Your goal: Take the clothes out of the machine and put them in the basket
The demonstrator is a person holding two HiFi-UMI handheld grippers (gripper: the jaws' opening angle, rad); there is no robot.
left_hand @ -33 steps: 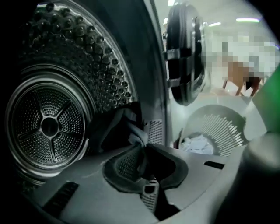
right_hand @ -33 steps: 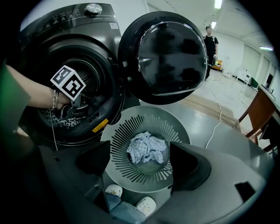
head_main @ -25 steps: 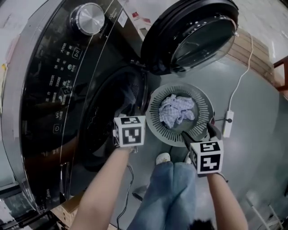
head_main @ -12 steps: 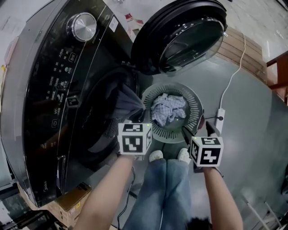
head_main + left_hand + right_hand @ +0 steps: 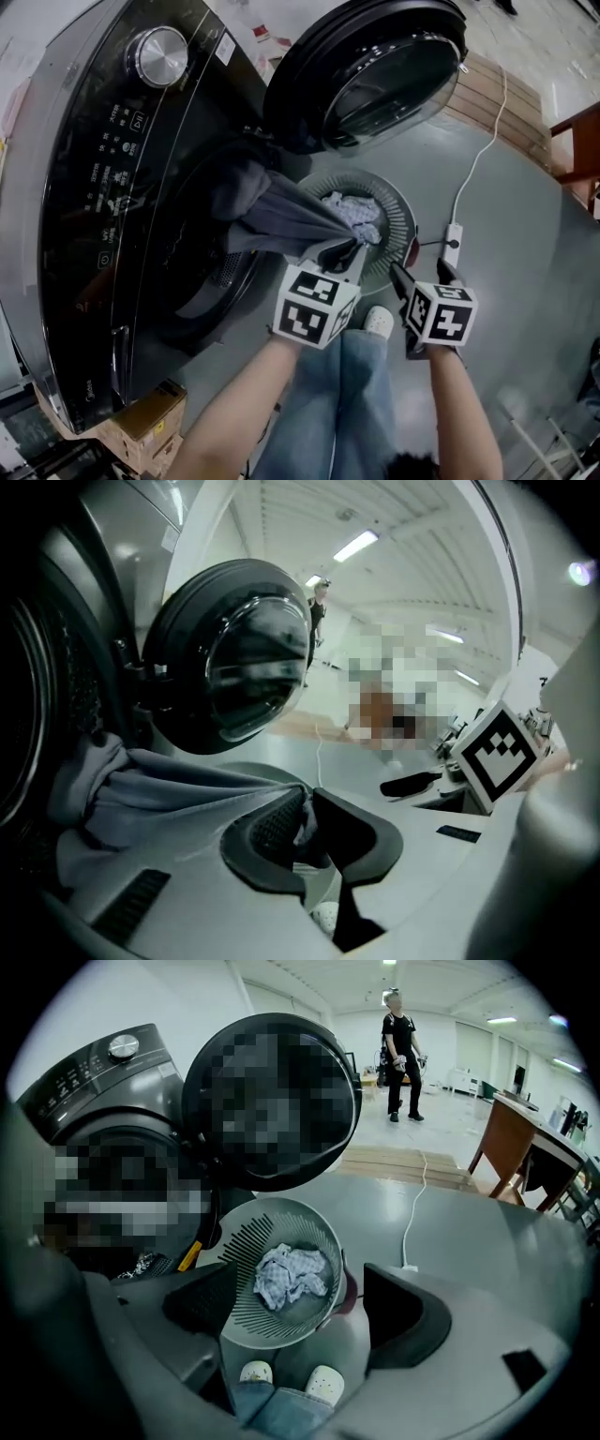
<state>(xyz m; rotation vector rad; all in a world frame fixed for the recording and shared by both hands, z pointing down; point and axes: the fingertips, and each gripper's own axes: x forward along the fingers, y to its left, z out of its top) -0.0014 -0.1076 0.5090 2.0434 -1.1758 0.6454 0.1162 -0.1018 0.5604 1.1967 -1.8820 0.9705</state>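
The dark front-loading washing machine (image 5: pixel 112 187) stands at the left with its round door (image 5: pixel 375 75) swung open. A grey garment (image 5: pixel 281 220) stretches from the drum mouth to my left gripper (image 5: pixel 349 255), which is shut on its end just over the near rim of the round grey slatted basket (image 5: pixel 398 211). In the left gripper view the garment (image 5: pixel 159 789) runs taut into the closed jaws of the left gripper (image 5: pixel 307 822). A pale checked cloth (image 5: pixel 361 214) lies in the basket. My right gripper (image 5: pixel 419 277) hangs open and holds nothing beside the basket (image 5: pixel 248 1241), above the cloth (image 5: pixel 292 1274).
A white power strip with its cable (image 5: pixel 450 246) lies on the grey floor right of the basket. A wooden pallet (image 5: pixel 506 98) sits behind the door. The person's legs and white shoes (image 5: pixel 378 322) stand close to the basket. A cardboard box (image 5: pixel 141 422) sits by the machine.
My left gripper has moved from the drum mouth to the right toward the basket, drawing the grey garment out of the machine. The right gripper has shifted slightly and stays open.
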